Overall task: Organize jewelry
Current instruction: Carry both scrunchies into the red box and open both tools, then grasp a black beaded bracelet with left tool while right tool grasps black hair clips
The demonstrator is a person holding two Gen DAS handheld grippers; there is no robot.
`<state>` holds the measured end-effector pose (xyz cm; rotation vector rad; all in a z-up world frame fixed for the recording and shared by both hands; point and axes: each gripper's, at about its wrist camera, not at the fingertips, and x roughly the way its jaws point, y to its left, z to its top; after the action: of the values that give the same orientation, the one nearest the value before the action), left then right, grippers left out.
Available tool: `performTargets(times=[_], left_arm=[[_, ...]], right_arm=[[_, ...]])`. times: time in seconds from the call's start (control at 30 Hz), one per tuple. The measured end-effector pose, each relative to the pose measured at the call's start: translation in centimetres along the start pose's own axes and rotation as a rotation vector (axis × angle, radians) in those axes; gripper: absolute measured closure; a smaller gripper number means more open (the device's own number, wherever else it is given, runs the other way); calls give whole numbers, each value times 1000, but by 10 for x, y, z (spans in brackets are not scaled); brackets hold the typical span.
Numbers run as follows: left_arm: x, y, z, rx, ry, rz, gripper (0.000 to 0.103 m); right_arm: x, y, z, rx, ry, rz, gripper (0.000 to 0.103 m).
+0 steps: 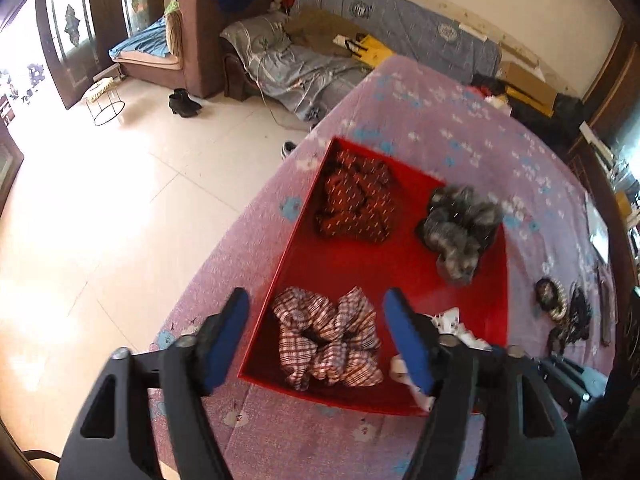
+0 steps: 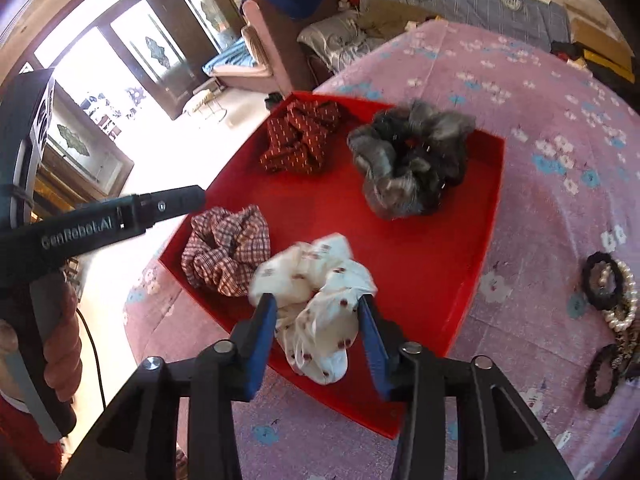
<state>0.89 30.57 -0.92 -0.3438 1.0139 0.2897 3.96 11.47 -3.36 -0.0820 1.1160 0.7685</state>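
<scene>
A shallow red tray (image 2: 440,264) with low straight walls and a smooth, glossy floor sits on the counter (image 2: 540,208), which is draped in a pink cloth printed with small white and blue flowers. Four scrunchies lie in the tray, well apart from one another.

The white scrunchie (image 2: 316,300) is at the near side: soft, ruffled cream fabric dotted with tiny dark red motifs. The right gripper (image 2: 318,312) stands over it with its blue fingers (image 2: 262,344) spread on either side of the bunched fabric; whether they pinch it I cannot tell.

To its left lies the plaid scrunchie (image 2: 226,250), a crumpled ring of red, white and dark checks. In the left wrist view it shows between the fingers of the left gripper (image 1: 316,328), whose jaws are wide apart and hold nothing.

At the far left corner is the rust scrunchie (image 2: 300,140), brick-red cloth with short pale dashes, folded into pleats. Beside it, against the far right wall, the grey scrunchie (image 2: 412,160) looks fluffy and fur-like, in mottled grey and black.

Outside the tray, at the right, a cluster of hair ties (image 2: 608,304) rests on the cloth: black fabric loops and a pearl-beaded ring, touching each other.
</scene>
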Motion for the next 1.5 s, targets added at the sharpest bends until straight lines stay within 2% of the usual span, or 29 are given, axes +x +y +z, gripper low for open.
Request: performTargets(times=[0.17,0.3,0.4,0.53,0.87,1.0,1.13,1.2,1.33,1.4,1.5], left_arm=[[-20,-20,3,7,-49,-11,17],[-28,-52,0,60,-31,-32,17],[-33,-79,-5,112,-36,1,17],[-39,-118,-14,182,-50,18,17],[-26,-200,-53,275,1,-63,17],[-13,-228,-70,290,43,-111,17],[6,-257,-85,328,73,-147,17],[14,-268,-91,356,78,-152,22],[40,-291,-98,410,122,-165,44],[58,-300,-99,408,161,-186,49],[76,-307,-99,389,193,-210,50]], right_arm=[[-23,-7,-7,12,-46,-5,56],[-51,-27,-21,52,-88,-21,55],[-75,-48,-35,96,-119,-46,55],[-108,-88,-61,175,-155,-93,55],[-183,-221,-149,492,-200,-248,54],[-200,-257,-171,571,-219,-264,54],[-202,-275,-176,594,-218,-252,54],[-201,-280,-176,594,-214,-238,54],[-191,-285,-166,570,-198,-202,54],[-185,-286,-156,553,-198,-185,54],[-177,-287,-138,524,-205,-178,54]])
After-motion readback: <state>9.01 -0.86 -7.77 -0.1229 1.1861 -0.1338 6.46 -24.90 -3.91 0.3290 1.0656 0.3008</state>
